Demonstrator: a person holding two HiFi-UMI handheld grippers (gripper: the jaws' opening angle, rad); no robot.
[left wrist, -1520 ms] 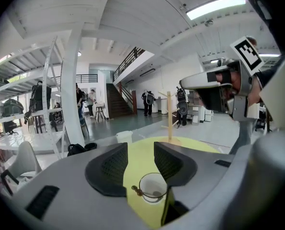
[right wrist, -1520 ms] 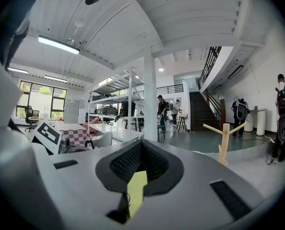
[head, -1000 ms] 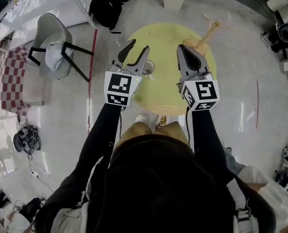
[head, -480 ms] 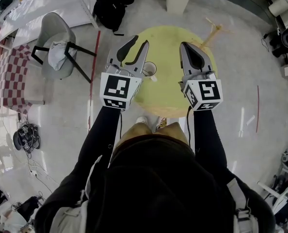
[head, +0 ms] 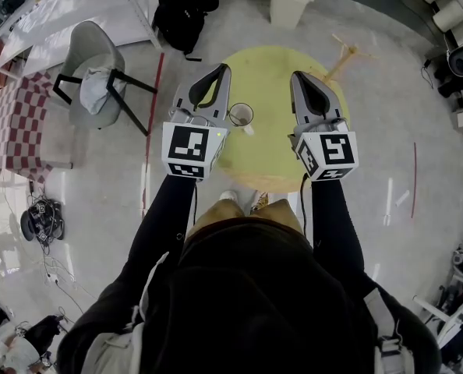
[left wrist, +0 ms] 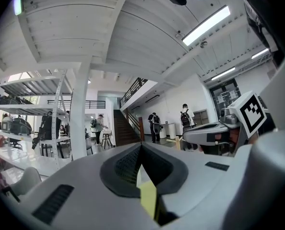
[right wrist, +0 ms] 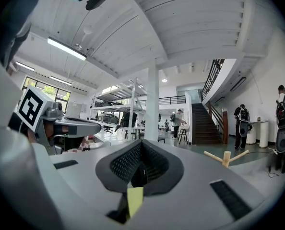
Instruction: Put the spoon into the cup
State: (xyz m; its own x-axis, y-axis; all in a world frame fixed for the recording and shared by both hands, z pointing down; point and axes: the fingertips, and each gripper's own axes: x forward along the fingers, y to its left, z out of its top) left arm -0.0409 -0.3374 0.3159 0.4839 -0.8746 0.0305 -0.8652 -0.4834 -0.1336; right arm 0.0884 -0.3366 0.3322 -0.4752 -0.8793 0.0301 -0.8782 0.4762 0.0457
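Note:
A glass cup (head: 240, 114) stands on the round yellow table (head: 278, 154), near its left side. A small pale piece sticks out at the cup's lower right; I cannot tell if it is the spoon. My left gripper (head: 222, 68) is held level above the table's left edge, just left of the cup. Its jaws are closing and meet with nothing between them, as the left gripper view (left wrist: 141, 145) shows. My right gripper (head: 299, 76) hovers over the table's right half, shut and empty, also in its own view (right wrist: 141, 143).
A grey chair (head: 91, 76) with a cloth on it stands to the left, and a black backpack (head: 177, 18) and white bin (head: 288, 2) lie beyond the table. A wooden stand (head: 342, 57) sits at the table's far right. People (left wrist: 154, 126) walk far off by a staircase.
The left gripper's jaws have gone from wide open to closed, with nothing taken. It also rose a little. The right gripper has kept still and shut.

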